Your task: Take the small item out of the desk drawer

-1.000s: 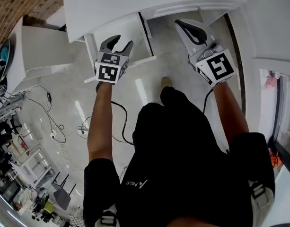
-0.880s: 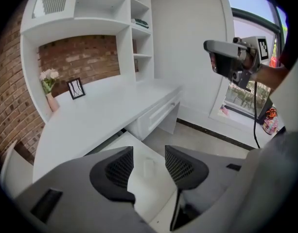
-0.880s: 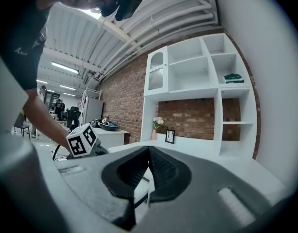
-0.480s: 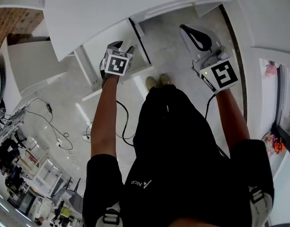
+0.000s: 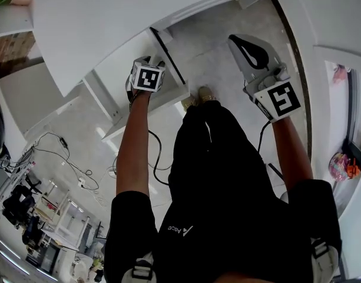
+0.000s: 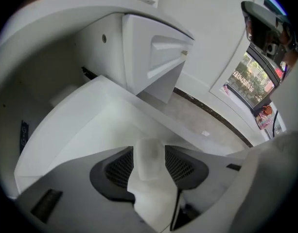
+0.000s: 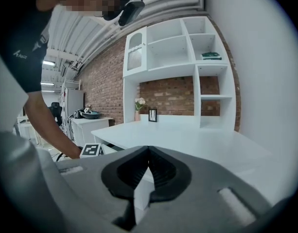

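White table point(image 5: 98, 22) above a pale stone floor point(image 5: 215, 46), drawer point(image 5: 118, 78) sticking out beneath its edge, left gripper point(image 5: 149, 59) fingers clamped on a white rounded piece point(image 6: 149, 154) at the drawer (small item itself not discernible), right gripper point(image 5: 236, 40) fingers closed, empty, well apart.

The head view looks steeply down past the person's body onto the desk point(image 5: 109, 22) edge and the drawer point(image 5: 130, 69). The left gripper view sits close over that drawer point(image 6: 90, 125), facing under the desk. The right gripper view looks level across the desk top point(image 7: 187, 142) toward the shelves point(image 7: 187, 57). The left marker cube point(image 7: 91, 150) shows there and in the head view.
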Tool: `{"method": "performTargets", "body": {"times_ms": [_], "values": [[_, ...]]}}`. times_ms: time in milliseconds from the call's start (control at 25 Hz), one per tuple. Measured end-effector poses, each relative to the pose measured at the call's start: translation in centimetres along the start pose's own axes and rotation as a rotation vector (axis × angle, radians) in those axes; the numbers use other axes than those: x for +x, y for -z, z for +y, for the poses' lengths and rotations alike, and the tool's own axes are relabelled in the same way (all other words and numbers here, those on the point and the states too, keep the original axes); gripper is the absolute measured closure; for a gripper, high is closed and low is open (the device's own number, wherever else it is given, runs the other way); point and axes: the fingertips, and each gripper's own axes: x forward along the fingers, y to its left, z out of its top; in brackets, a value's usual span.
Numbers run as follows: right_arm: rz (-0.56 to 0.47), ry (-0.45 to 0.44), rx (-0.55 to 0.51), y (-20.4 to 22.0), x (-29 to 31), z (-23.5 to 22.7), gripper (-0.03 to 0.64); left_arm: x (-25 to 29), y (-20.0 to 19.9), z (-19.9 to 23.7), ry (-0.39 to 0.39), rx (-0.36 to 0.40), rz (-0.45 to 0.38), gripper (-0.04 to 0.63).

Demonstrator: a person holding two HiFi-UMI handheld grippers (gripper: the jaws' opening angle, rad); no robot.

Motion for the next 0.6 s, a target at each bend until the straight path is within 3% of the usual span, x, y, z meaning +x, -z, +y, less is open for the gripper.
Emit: {"method": "performTargets", "body": {"times_ms": [280,600], "values": [[0.041,0.010,0.016,2.2,0.7,-1.1,0.617,3.0,1.1,0.2,0.019,-0.007,0.045,0.397],[0.070,0.009,0.047,2.8,0.9,-1.0,0.617,4.0,1.1,0.2,0.018,-0.016,0.034,0.420]]}}
